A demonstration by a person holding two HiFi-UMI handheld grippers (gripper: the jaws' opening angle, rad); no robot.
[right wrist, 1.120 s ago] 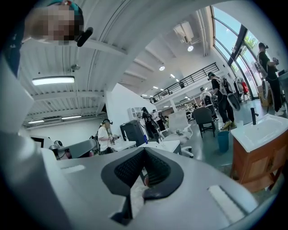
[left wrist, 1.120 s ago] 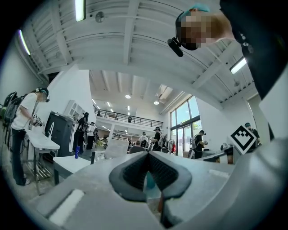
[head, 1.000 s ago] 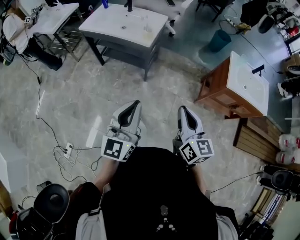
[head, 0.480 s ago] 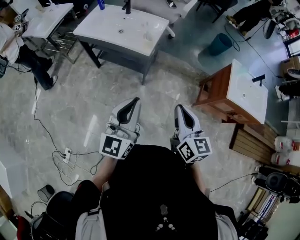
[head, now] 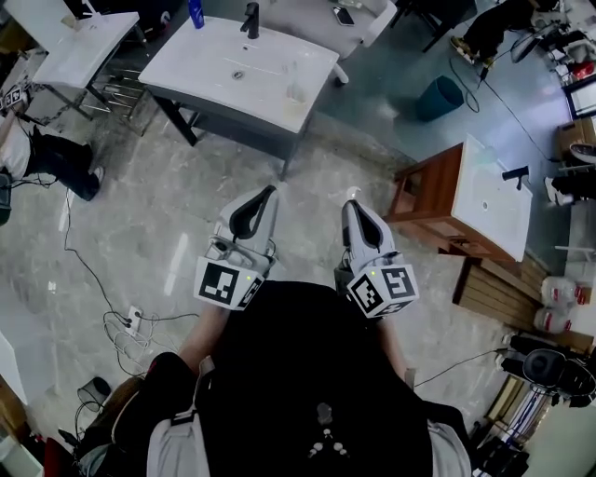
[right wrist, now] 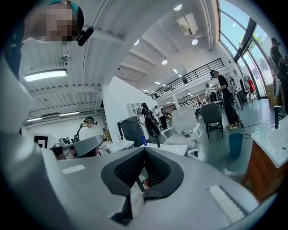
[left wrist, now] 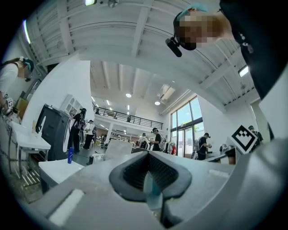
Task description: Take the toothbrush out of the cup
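A small clear cup [head: 294, 86] stands near the right edge of the white basin top [head: 214, 70] far ahead in the head view; a toothbrush in it is too small to make out. My left gripper [head: 272, 190] and right gripper [head: 351, 195] are held side by side in front of the person's chest. They point forward over the marble floor, well short of the basin. Both are shut with nothing between the pads. The left gripper view [left wrist: 147, 155] and the right gripper view [right wrist: 144, 150] show closed jaws against the hall.
A black faucet [head: 251, 17] and a blue bottle [head: 196, 11] stand at the basin's back. A wooden vanity [head: 466, 200] is to the right, with a teal bin [head: 438, 96] behind it. Cables [head: 130, 312] lie on the floor at left, near another person [head: 51, 158].
The person has walked forward, so the basin table sits lower and nearer in the head view. Both grippers keep the same shut pose in front of the body.
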